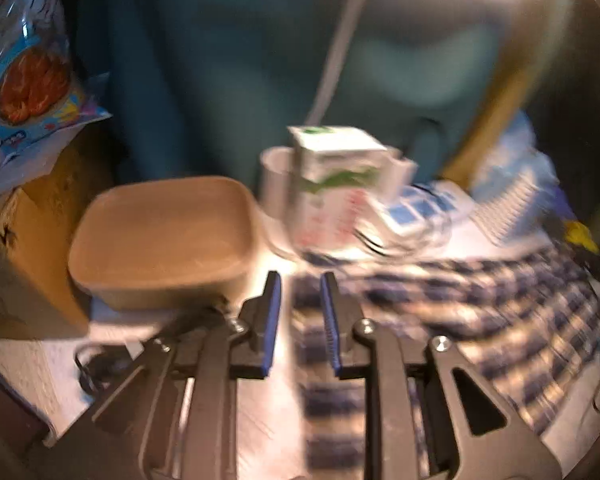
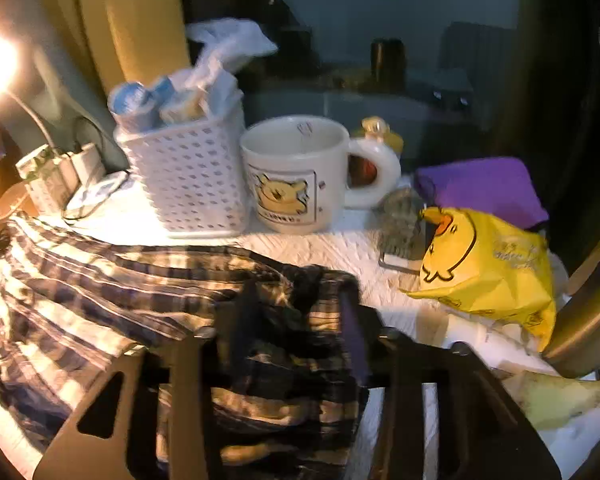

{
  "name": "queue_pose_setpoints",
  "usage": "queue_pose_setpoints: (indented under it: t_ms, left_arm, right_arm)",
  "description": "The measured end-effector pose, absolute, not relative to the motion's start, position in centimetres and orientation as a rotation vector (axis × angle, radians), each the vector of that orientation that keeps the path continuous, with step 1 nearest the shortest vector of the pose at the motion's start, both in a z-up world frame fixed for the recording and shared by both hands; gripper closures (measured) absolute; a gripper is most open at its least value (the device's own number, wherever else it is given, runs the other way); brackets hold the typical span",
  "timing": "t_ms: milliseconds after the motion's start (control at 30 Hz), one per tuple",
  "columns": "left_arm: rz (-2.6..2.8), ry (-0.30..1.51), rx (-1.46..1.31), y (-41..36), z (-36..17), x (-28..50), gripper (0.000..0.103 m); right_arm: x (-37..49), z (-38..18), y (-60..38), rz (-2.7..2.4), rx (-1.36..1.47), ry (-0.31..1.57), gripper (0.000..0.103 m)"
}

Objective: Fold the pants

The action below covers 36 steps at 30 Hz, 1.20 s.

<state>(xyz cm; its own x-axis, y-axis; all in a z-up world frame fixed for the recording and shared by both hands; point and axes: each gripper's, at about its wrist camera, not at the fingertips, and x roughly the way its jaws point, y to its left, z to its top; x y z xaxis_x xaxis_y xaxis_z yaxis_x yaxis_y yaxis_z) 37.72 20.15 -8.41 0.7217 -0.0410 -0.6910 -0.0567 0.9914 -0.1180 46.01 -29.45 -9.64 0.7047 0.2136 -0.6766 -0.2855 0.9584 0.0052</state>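
Black jaws, blue pads (image 1: 275,304), silver screws (image 1: 440,343).

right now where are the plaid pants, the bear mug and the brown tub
plaid pants (image 2: 112,284), right wrist view, on the spread striped cloth
bear mug (image 2: 296,176), right wrist view, on its front wall above the picture
brown tub (image 1: 164,236), left wrist view, on its flat top

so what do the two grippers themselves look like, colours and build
The left gripper has dark grey linkage arms with silver screws, triangular cutouts and blue ribbed finger pads. The right gripper shares the build, shadowed near-black; its pads look purplish-blue.
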Motion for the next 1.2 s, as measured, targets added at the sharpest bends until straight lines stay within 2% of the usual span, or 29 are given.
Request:
queue_pose_setpoints:
  t_ms: [133, 267, 567, 733, 933, 1200]
  left_arm:
    - [-0.074, 0.839, -0.127, 17.2, -9.8, 34.9, 0.064]
    - [-0.138, 0.871, -0.102, 14.0, -11.0, 31.6, 0.063]
    - [-0.294, 0.801, -0.075, 6.8, -10.0, 26.9, 0.062]
    - [-0.394, 0.829, 0.005, 3.2, -9.3, 25.4, 0.062]
    - [-0.319, 0.945, -0.072, 3.9, -11.7, 23.7, 0.062]
    - [-0.25, 0.949, -0.153, 5.1, -12.9, 25.9, 0.062]
  right_arm:
    - [43.6, -7.9, -30.0, 0.269, -0.104, 0.689, 0.038]
    - [41.7, -6.8, -31.3, 0.247, -0.108, 0.678, 0.026]
    - [37.3, -9.4, -33.4, 0.272, 0.017, 0.797, 0.026]
    - [34.7, -10.3, -33.0, 0.3, 0.013, 0.829, 0.027]
    - [33.1, -11.1, -33.6, 0.309, 0.01, 0.846, 0.027]
    - [32.9, -11.0, -33.3, 0.342, 0.0, 0.836, 0.027]
